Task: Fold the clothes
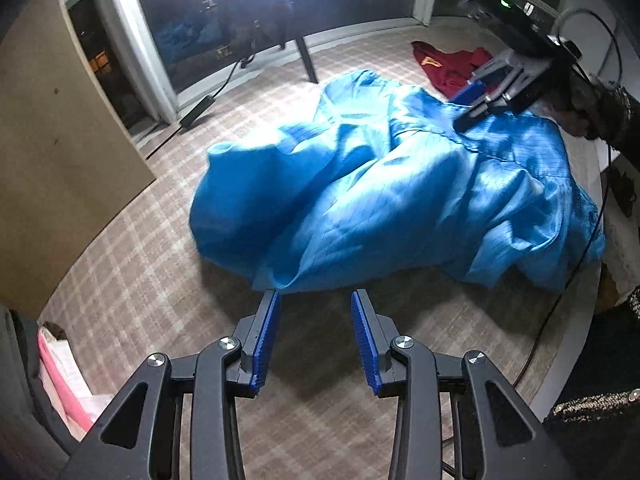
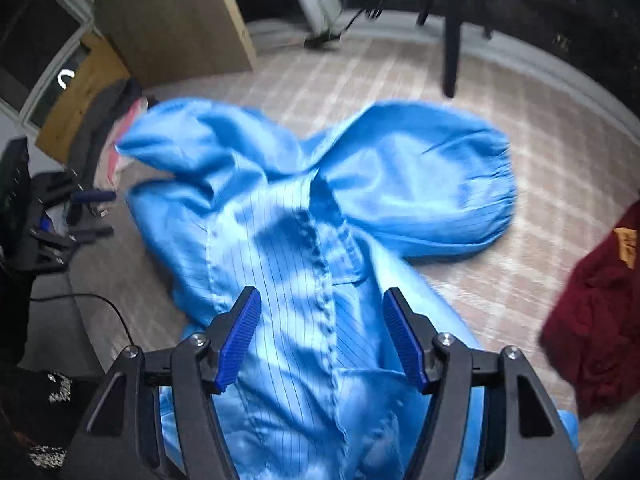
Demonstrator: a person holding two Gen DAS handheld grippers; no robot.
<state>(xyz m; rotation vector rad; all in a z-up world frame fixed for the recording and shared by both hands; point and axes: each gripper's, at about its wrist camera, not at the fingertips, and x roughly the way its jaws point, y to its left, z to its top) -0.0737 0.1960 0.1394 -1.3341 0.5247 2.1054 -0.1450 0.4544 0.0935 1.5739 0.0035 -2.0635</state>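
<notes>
While the blue garment (image 1: 400,196) lay crumpled on the plaid-patterned table surface (image 1: 160,280), neither tong had hold of it. Left gripper (image 1: 315,336) hung over bare surface at the near edge of the heap, jaws part open, nothing between the pads, cloth hem just beyond the tips. Right gripper (image 2: 322,336) sat over the garment's body, pointing steeply down, jaws also part open with the stitched front seam (image 2: 320,264) running under the gap; pads didn't look pressed on fabric. From the left wrist view the right gripper showed at the far right of the heap, tips at the cloth, whether touching I couldn't tell. Both puffed sleeves (image 2: 432,184) were bunched toward the far side, elastic cuffs gathered. A dark red garment (image 2: 596,320) lay apart on the right, untouched. My read: still the spread-out stage, no fold made yet, garment nowhere near flat. Next move probably calls for each tong to pinch an edge or corner (the left has the hem right in front of it) and pull apart to flatten the body before any sleeve goes over. Slick fabric, likely to slip from a shallow pinch, so bite deep.
</notes>
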